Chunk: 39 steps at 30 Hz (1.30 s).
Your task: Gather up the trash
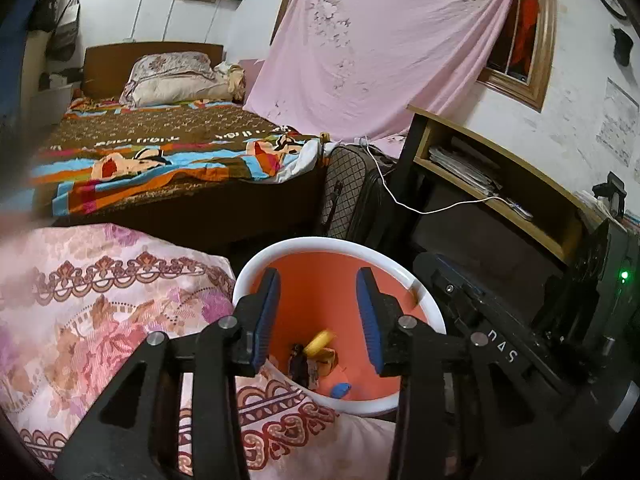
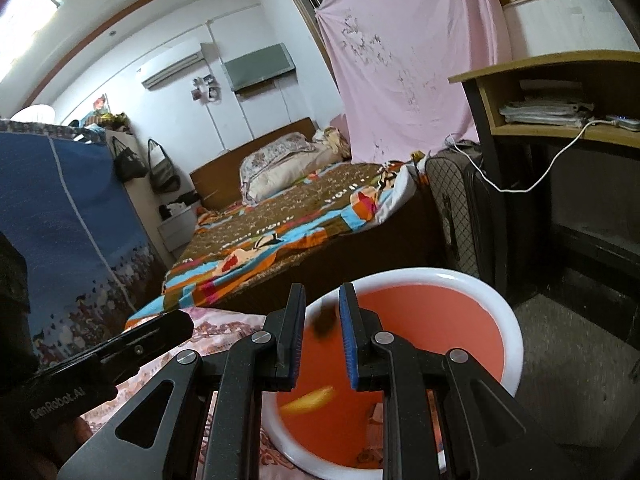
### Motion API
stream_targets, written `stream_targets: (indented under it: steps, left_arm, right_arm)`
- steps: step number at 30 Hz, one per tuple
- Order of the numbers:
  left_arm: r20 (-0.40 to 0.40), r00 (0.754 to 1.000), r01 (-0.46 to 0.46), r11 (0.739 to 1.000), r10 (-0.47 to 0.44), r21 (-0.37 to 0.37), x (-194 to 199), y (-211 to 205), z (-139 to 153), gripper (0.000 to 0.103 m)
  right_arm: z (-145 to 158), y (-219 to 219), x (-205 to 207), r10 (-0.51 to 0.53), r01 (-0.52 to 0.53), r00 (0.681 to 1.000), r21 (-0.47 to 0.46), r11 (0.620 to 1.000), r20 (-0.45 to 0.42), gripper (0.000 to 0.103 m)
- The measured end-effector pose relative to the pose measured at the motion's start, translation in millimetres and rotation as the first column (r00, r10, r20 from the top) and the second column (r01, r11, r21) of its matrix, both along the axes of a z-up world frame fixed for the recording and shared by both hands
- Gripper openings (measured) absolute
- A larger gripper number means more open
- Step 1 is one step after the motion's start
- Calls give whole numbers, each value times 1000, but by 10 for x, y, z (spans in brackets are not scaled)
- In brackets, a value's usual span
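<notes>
Here, at the left of the left wrist view, a pink floral cushion (image 1: pixel 104 320) filled the lower left, with a bed (image 1: pixel 168 152) under a brown and striped cover behind it in the upper left. At lower centre stood the bin (image 1: pixel 428 300), white-rimmed and orange inside, its near rim touching the cushion. The left gripper (image 1: pixel 318 320) hung over the bin's mouth with its jaws apart and nothing between the blue pads (image 1: pixel 266 320). Down in the bin lay the trash: a yellow piece (image 1: pixel 319 342) (blurred), a dark wrapper (image 1: pixel 299 364) just beside it and a small blue scrap (image 1: pixel 340 390) nearer the bottom edge. At the right stood a wooden desk (image 1: pixel 520 184) with papers on its shelf.

In the right wrist view, the black body of the other tool (image 2: pixel 100 364) crossed the lower left. At centre the right gripper (image 2: pixel 320 340) stood over the bin's near rim (image 2: pixel 516 344), its jaws nearly closed. A dark blurred thing (image 2: pixel 324 320) showed in the narrow gap (whether the pads pinched it I could not tell). Below, the yellow piece (image 2: pixel 310 398) was a blur inside the bin.
</notes>
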<state>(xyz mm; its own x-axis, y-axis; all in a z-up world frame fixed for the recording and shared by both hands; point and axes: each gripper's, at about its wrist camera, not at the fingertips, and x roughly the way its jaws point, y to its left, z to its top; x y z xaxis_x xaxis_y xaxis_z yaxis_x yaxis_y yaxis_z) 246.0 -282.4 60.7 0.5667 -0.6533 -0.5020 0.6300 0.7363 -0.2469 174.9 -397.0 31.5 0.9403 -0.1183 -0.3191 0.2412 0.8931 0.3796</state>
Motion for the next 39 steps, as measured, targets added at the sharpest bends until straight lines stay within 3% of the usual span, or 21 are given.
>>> stream_targets:
  steps: [4,8,13,21,24,26,33,36,39]
  left_arm:
    - [5,1000,-14,1000,14,-1,-3,39,16,25]
    - [11,999,-41,999,41,-10,-10,112,40,26]
    - [25,997,-70,998,70,-8,-21,203,69,32]
    - [56,991,-125,992,125,-5,-61,383,116,46]
    - [71,985,-158,987,158,-10,-91,479,139,56]
    - [84,979,-186,982,187,-19,-123,577,161,61]
    - [128,950,-281,959,284,-43,-220,895,238,81]
    - [158,929,-331,942,335,-52,-284,1038,257,92]
    - [180,910,-368,928,373,-62,-344,1181,271,92]
  right_arm:
    - [-5,-5,22,5,-5,1000,0,1000,-9,18]
    - [-1,20,28,7,-8,1000,-7,1000,-11,32]
    - [21,66,17,6,-6,1000,-27,1000,1,38]
    - [70,161,-3,11,-9,1000,-58,998,29,48]
    - [100,211,-16,14,-10,999,-74,997,47,61]
    - [129,247,-43,16,-10,997,-85,996,75,75]
    - [224,405,-115,33,-13,990,-142,990,140,87]
    - [240,469,-120,48,-23,987,-164,986,150,99]
    - [254,534,-136,70,-40,984,-179,983,166,103]
